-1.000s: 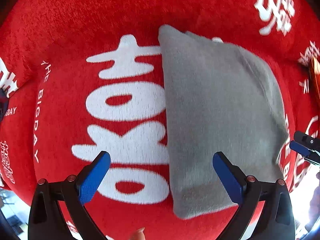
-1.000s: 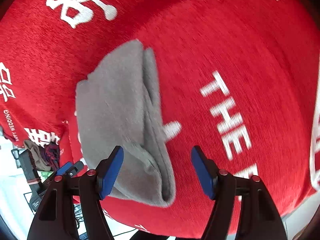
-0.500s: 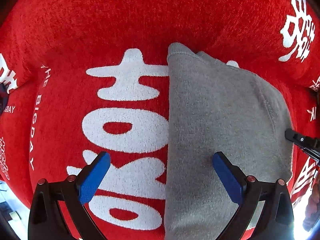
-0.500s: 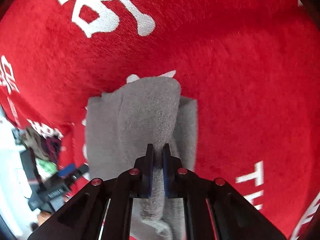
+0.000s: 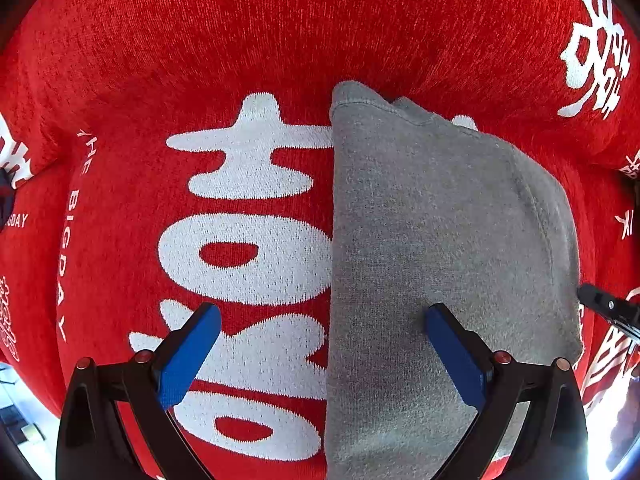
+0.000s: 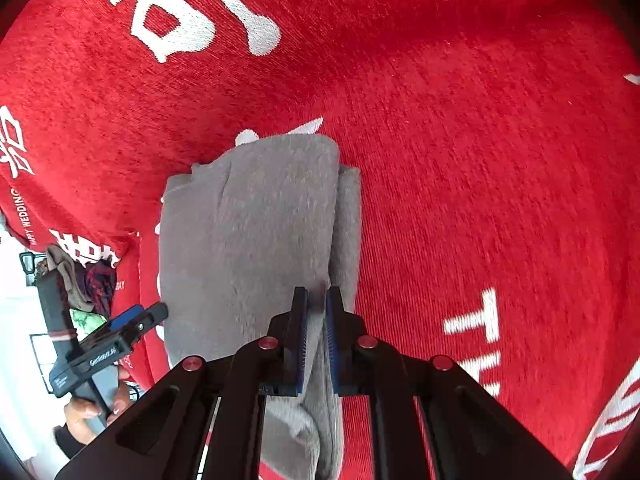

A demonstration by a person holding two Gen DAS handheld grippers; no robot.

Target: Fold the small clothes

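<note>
Presently right gripper [image 6: 316,320] clamped on grey garment [image 6: 248,240] edge at 6 o'clock; left gripper [image 5: 320,344] wide open above red blanket [image 5: 200,60].

One grey garment [image 5: 440,240], one red cloth [image 5: 240,60], two grippers: left gripper [image 5: 320,356], right gripper [image 6: 316,340].

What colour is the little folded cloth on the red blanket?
Grey. The folded cloth shows best in the left wrist view, plain against the red blanket.
</note>
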